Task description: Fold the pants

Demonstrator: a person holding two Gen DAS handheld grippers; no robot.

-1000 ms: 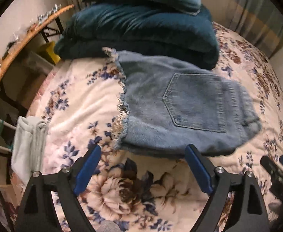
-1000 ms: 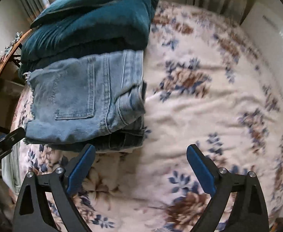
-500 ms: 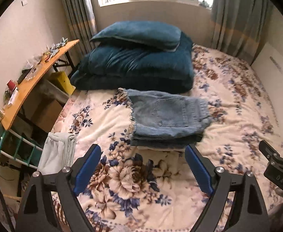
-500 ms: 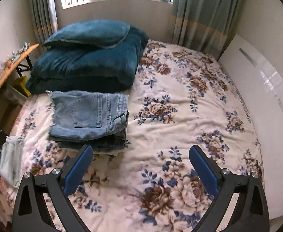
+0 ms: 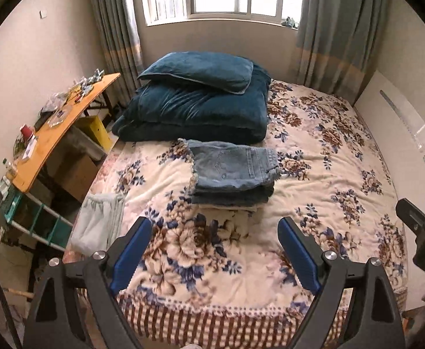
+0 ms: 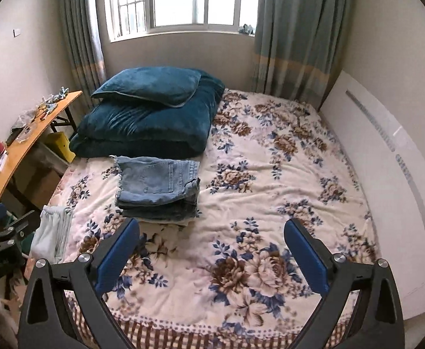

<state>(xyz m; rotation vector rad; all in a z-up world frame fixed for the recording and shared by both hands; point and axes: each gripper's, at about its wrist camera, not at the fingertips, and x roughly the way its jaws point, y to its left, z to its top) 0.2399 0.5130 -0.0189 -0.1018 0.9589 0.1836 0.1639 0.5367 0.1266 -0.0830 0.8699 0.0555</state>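
We list folded denim pants (image 5: 234,171) stacked on the floral bed (image 5: 328,174), near a blue duvet (image 5: 195,113); left tongs (image 5: 215,250) and right tongs (image 6: 212,250) both apart, empty.

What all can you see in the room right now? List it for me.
denim shorts: one, light blue, folded, top of a clothes pile on the bed's left half
darker jeans: folded under the shorts, count unclear
quilt: one, dark teal, folded, behind the pile
pillow: one, dark teal, on the quilt
bedspread: one, cream with blue and brown flowers
pale garment: one, light grey, hanging over the bed's left edge
desk: one, orange wood, cluttered, left of the bed
window: one, grey-green curtains either side
white panel: one, right of the bed
left gripper: blue jaws open, empty
right gripper: blue jaws open, empty
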